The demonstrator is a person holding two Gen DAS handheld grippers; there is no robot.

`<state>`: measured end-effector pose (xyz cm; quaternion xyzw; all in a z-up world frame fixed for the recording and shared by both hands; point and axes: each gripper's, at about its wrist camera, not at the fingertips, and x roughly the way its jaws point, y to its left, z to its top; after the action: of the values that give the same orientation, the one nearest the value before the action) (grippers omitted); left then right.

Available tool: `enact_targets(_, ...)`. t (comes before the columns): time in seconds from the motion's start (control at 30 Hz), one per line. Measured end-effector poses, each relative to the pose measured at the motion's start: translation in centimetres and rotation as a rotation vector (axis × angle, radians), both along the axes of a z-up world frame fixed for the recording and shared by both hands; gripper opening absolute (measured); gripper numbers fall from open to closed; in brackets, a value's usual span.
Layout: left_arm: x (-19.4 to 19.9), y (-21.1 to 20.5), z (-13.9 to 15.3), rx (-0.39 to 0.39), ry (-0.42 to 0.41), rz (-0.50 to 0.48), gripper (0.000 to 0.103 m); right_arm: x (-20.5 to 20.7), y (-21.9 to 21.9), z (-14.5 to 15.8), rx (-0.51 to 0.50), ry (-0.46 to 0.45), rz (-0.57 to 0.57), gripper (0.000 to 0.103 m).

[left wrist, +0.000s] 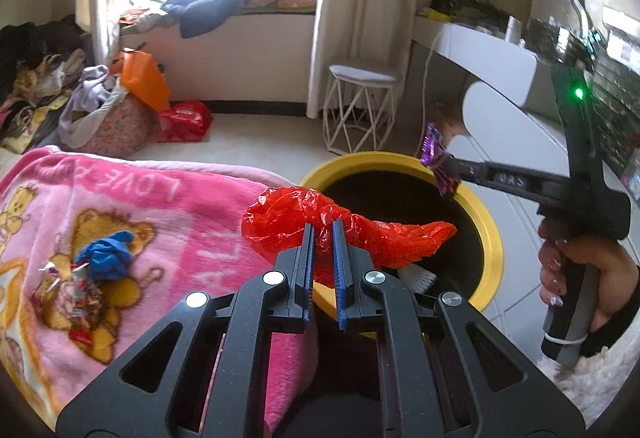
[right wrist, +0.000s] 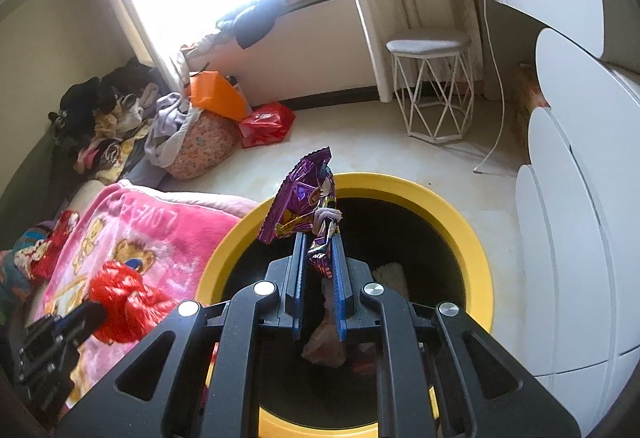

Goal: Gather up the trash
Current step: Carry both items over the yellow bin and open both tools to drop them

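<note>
Left wrist view: crumpled red plastic bag (left wrist: pixel 340 234) is pinched in nearly closed left gripper (left wrist: pixel 322 234) at round yellow-rimmed black bin (left wrist: pixel 490 234) edge; purple foil snack wrapper (right wrist: pixel 298 205) is clamped in right gripper (right wrist: pixel 318 242). Light bag could be snagged on the rim and dropped outside.

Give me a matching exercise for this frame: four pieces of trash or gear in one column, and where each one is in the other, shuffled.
Things
1. red plastic bag
2. purple snack wrapper
3. blue crumpled scrap
4. yellow-rimmed bin

Places
A. lying on the pink blanket
B. on the floor beside the bed, under both hand-held grippers
C. pinched in the left hand-held gripper
D. pinched in the right hand-held gripper

Pairs: 1-C, 2-D, 3-A, 4-B
</note>
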<state>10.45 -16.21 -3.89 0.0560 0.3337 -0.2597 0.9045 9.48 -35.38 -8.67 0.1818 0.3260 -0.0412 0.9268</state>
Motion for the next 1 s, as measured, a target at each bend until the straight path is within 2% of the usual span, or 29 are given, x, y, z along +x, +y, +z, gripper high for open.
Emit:
enact_targets(0.33, -0.2, -3.4, -2.4, 0.034, 0.045, -0.099, 0.006, 0.3, -1.7, -1.7, 0.029, 0.034, -0.028, 0.012)
enact_targets(0.7, 1.2, -5.1, -4.5, 0.0, 0.126, -0.127, 0.007, 1.2, -2.5, -3.6, 0.047, 0.093, -0.017, 0.014)
enact_targets(0.73, 1.4, -5.1, -4.6, -0.009, 0.134, -0.125, 0.011, 1.2, -2.5, -3.8, 0.051, 0.097, -0.016, 0.014)
enact_targets(0.77, 1.6, -4.9, -4.6, -0.024, 0.141, -0.12, 0.027, 1.2, -2.6, -4.0, 0.055, 0.103, -0.017, 0.018)
enact_targets(0.8, 1.7, -4.7, -4.5, -0.04, 0.137, -0.107, 0.048, 1.3, -2.7, -4.1, 0.062, 0.108, -0.022, 0.027)
enact_targets(0.9, 2.1, -3.5, -4.0, -0.103, 0.145, -0.071, 0.062, 1.1, -2.9, -4.0, 0.055, 0.106, -0.034, 0.039)
enact_targets(0.93, 2.1, -3.2, -3.8, -0.121, 0.145, -0.059, 0.069, 1.0, -3.0, -4.0, 0.052, 0.104, -0.037, 0.04)
enact_targets(0.97, 2.2, -2.6, -3.5, -0.146, 0.143, -0.036, 0.081, 0.9, -2.9, -3.9, 0.044, 0.103, -0.042, 0.044)
enact_targets(1.0, 2.3, -2.1, -3.2, -0.162, 0.143, -0.026, 0.084, 0.9, -2.9, -3.8, 0.038, 0.101, -0.045, 0.047)
